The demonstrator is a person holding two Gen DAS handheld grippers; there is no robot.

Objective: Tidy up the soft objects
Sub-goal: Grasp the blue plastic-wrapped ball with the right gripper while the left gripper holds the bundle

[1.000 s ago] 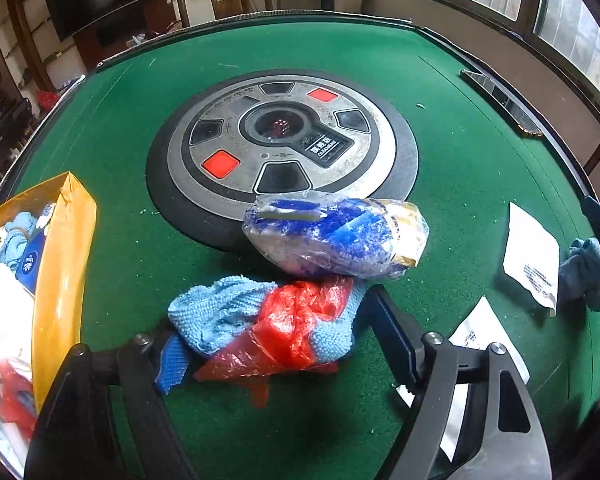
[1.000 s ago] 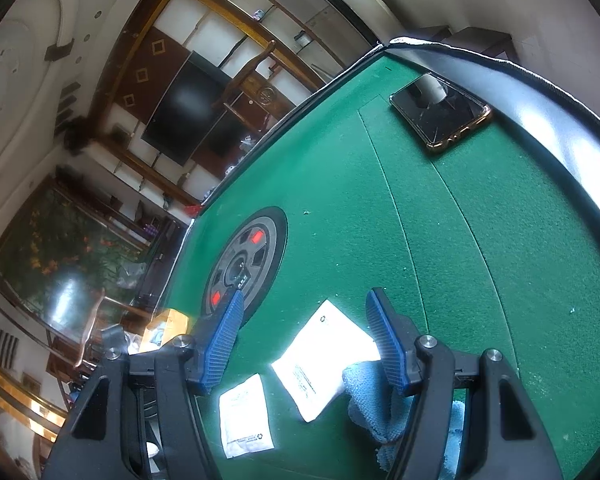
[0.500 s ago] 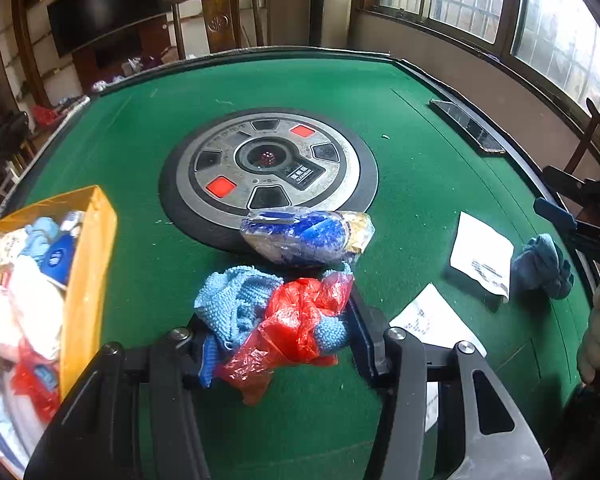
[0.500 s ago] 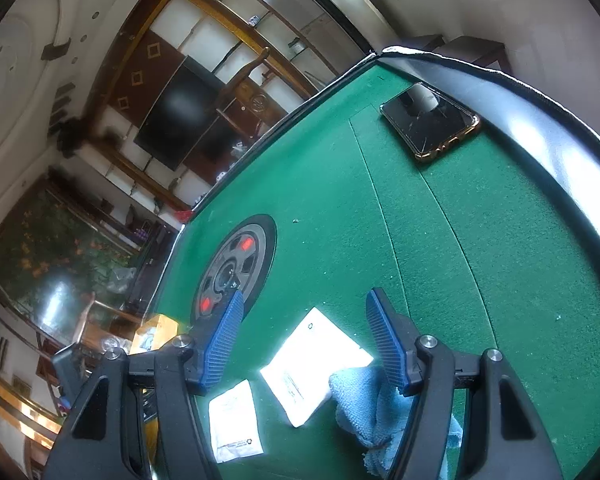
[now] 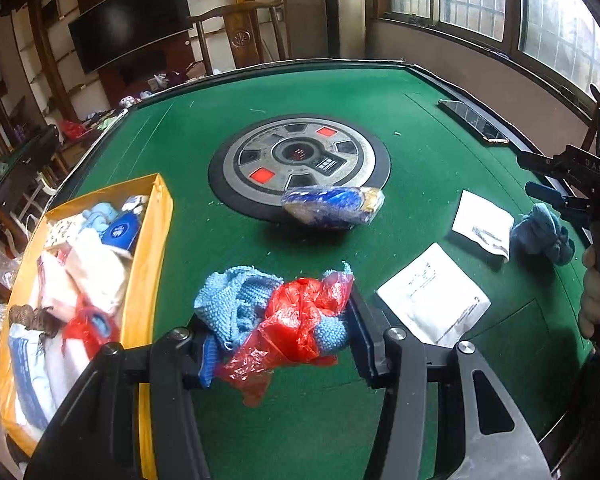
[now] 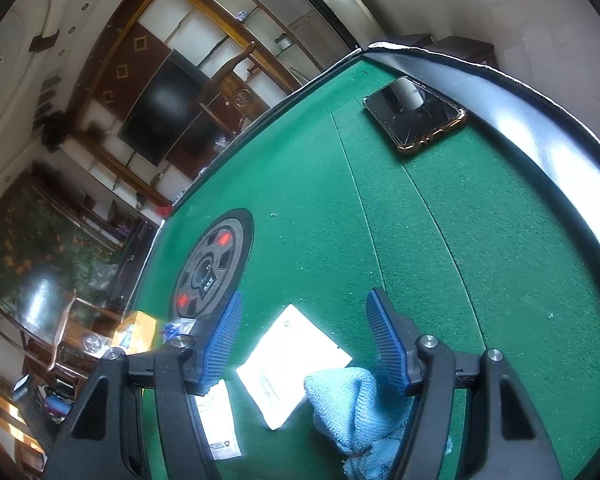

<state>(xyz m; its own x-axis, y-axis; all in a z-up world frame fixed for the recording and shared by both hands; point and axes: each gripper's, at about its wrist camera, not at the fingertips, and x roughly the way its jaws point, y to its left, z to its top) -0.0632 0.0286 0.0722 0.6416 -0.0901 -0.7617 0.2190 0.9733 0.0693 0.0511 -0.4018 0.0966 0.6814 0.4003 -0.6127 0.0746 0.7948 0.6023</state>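
My left gripper (image 5: 278, 320) is shut on a bundle of light blue knitted cloth and red plastic (image 5: 284, 316), held above the green table (image 5: 420, 128). A yellow box (image 5: 152, 264) with several soft items stands at the left. A blue wrapped packet (image 5: 332, 205) lies on the round centre plate (image 5: 300, 160). My right gripper (image 6: 302, 338) is open above a blue cloth (image 6: 352, 404), which also shows in the left wrist view (image 5: 540, 234). The right gripper shows at the right edge of the left wrist view (image 5: 564, 196).
Two white paper packets (image 5: 434, 294) (image 5: 484, 224) lie on the felt at the right; both show in the right wrist view (image 6: 292, 360) (image 6: 218, 424). A phone (image 6: 416, 114) lies near the table's far rim. A chair and a dark screen stand beyond the table.
My left gripper has risen and pulled back with the blue and red bundle, so the table looks farther away. The right gripper has shifted only slightly, staying open over the blue cloth.
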